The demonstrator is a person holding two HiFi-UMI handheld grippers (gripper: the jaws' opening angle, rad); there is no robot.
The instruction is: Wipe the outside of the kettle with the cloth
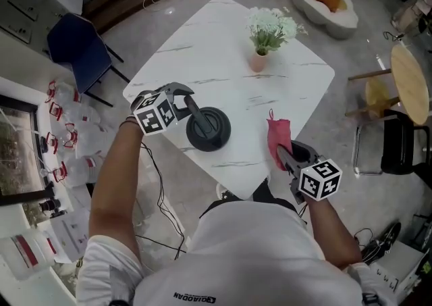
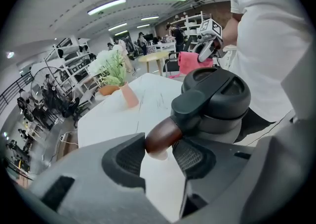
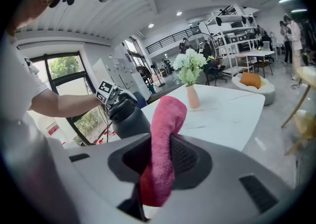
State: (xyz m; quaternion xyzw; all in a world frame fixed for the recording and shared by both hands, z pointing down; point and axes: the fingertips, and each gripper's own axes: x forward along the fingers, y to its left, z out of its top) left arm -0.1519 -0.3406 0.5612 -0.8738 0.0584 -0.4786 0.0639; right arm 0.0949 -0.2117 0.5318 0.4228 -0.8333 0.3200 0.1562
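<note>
Kettle (image 1: 208, 129) handle (image 1: 191, 110) points toward eleven o'clock, pinched by left gripper (image 2: 159, 150); right gripper (image 1: 282, 155) clamps cloth (image 1: 279, 132), upright toward twelve.

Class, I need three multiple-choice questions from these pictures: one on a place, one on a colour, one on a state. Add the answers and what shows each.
1. Where is the brown kettle handle?
A. Between the fingers of the left gripper
B. On the floor
C. Under the vase

2. What colour is the cloth?
A. Blue
B. Pink
C. White

3. What state is the right gripper in?
A. Open and empty
B. Shut on the cloth
C. Shut on the vase

Answers: 1 A, the left gripper view shows the handle between its fingers. 2 B, it is pink in the right gripper view. 3 B, the fingers pinch the cloth.
</note>
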